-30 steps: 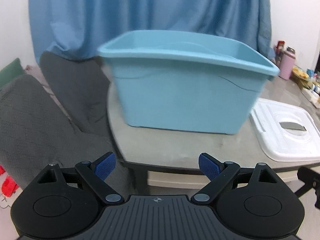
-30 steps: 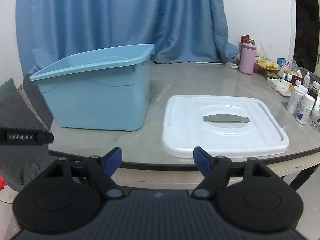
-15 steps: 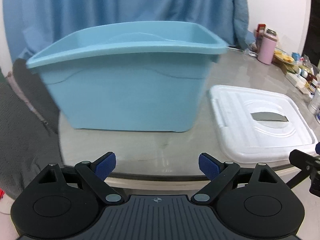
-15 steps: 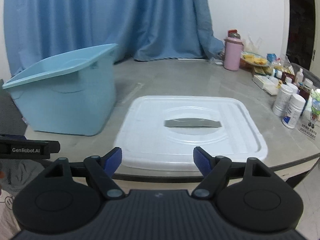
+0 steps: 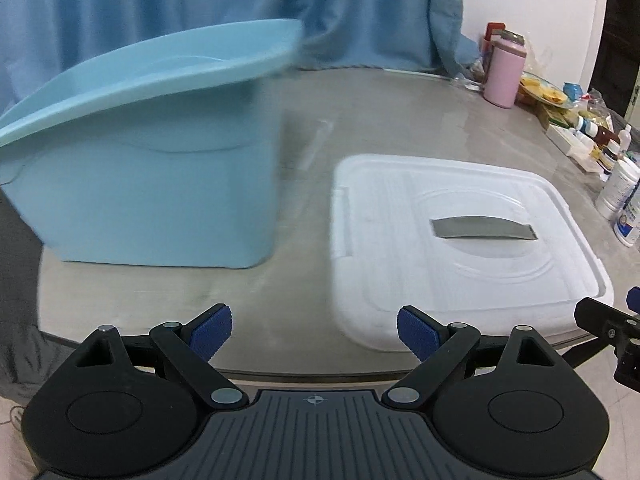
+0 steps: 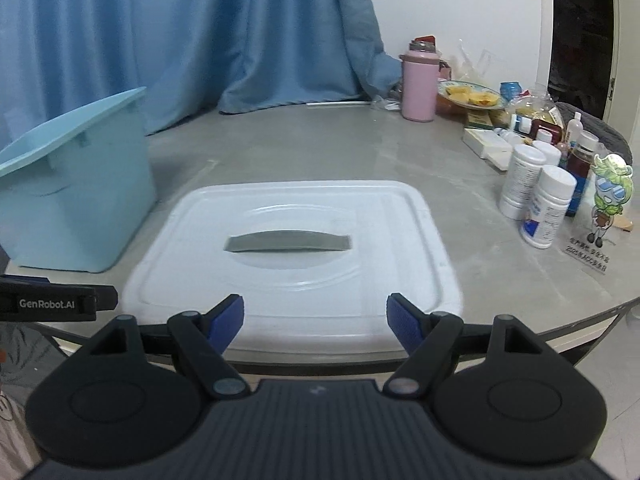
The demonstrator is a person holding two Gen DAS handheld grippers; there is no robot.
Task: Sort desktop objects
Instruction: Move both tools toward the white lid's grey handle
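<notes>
A light blue plastic bin [image 5: 152, 168] stands open on the grey table [image 5: 304, 248], at the left; it also shows in the right wrist view [image 6: 72, 196]. A white lid [image 5: 440, 248] with a handle slot lies flat to its right, also in the right wrist view [image 6: 292, 252]. My left gripper [image 5: 314, 330] is open and empty at the table's front edge, between bin and lid. My right gripper [image 6: 315, 318] is open and empty, just in front of the lid's near edge. White pill bottles [image 6: 536, 196] and a pink flask [image 6: 418, 80] stand at the right.
Food packets, a plate of snacks [image 6: 472, 96], small bottles and a cartoon figure stand [image 6: 608, 192] crowd the table's right side. A blue curtain [image 6: 180, 32] hangs behind. A dark grey chair [image 5: 16, 280] is left of the table.
Both grippers have swung to the right: the bin has slid left in both views and the lid has come toward the centre. Both grippers stay open.
</notes>
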